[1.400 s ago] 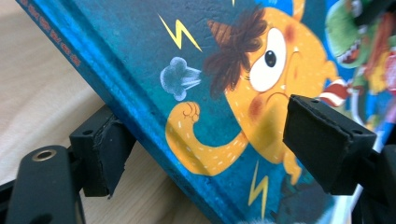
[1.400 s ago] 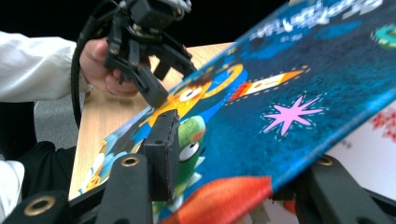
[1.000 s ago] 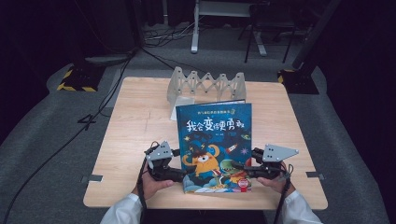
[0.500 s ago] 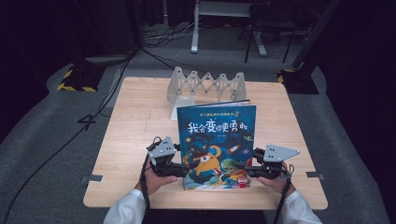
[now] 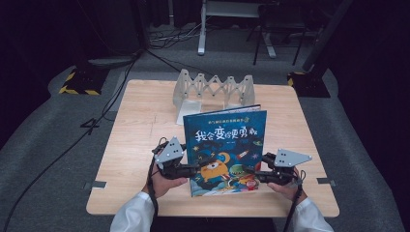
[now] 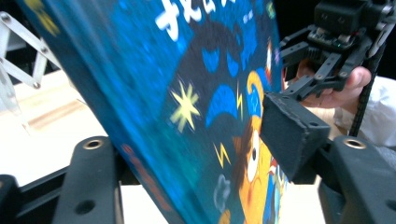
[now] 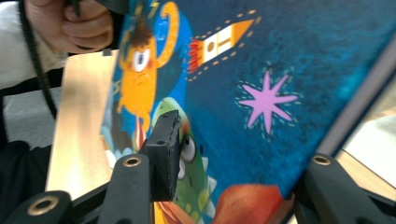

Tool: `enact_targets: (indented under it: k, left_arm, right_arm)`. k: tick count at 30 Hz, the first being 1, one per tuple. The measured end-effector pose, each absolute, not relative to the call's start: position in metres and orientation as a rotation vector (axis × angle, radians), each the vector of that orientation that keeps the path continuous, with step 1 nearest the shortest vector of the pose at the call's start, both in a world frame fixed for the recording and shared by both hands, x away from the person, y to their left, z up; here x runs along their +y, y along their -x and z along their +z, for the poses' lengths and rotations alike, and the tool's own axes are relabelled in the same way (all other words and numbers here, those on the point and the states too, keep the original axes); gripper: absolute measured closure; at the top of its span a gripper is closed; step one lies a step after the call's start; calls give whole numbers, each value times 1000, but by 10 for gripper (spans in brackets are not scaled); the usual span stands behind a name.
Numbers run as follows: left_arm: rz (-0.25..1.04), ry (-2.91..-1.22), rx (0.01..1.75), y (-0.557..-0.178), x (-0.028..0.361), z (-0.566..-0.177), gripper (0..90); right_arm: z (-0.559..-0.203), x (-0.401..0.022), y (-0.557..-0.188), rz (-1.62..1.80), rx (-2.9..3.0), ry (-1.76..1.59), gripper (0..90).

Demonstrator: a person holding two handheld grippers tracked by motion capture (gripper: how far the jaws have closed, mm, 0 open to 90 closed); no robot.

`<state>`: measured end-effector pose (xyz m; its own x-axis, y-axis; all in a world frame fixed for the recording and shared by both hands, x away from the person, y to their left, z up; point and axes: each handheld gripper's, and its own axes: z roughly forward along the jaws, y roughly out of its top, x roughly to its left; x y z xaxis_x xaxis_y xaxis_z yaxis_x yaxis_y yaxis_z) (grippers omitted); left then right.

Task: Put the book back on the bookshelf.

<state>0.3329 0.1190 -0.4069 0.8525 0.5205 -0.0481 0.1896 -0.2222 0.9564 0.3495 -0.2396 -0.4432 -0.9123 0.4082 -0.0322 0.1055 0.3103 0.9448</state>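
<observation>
Since a second before, the book (image 5: 225, 145) had tipped up from the desk (image 5: 140, 125), the left gripper (image 5: 193, 169) closing its fingers on the left edge. The right gripper (image 5: 256, 175) clamped the right edge. Glossy blue hardcover stood near the front rim; a grey zigzag rack (image 5: 213, 89) stood behind, bare wood either side.

Both tools, left (image 5: 193, 169) and right (image 5: 255, 175), apparently grip the tilted book (image 5: 225, 145).

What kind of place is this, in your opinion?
Probably a darkened recording studio or lab, not a home: a lone wooden table on grey carpet, cables trailing across the floor, and hazard-striped stand bases behind it.
</observation>
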Motion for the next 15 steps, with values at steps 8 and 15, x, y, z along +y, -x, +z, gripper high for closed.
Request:
enact_targets:
  k: [8, 15]
  left_arm:
    - [375, -1782, 482, -331, 116, -394, 585]
    - [404, -1799, 436, -328, 109, -385, 636]
  right_arm:
    - [-441, -243, -351, 1610, 2292, -496, 545]
    - [-441, -246, -353, 1574, 2263, -542, 524]
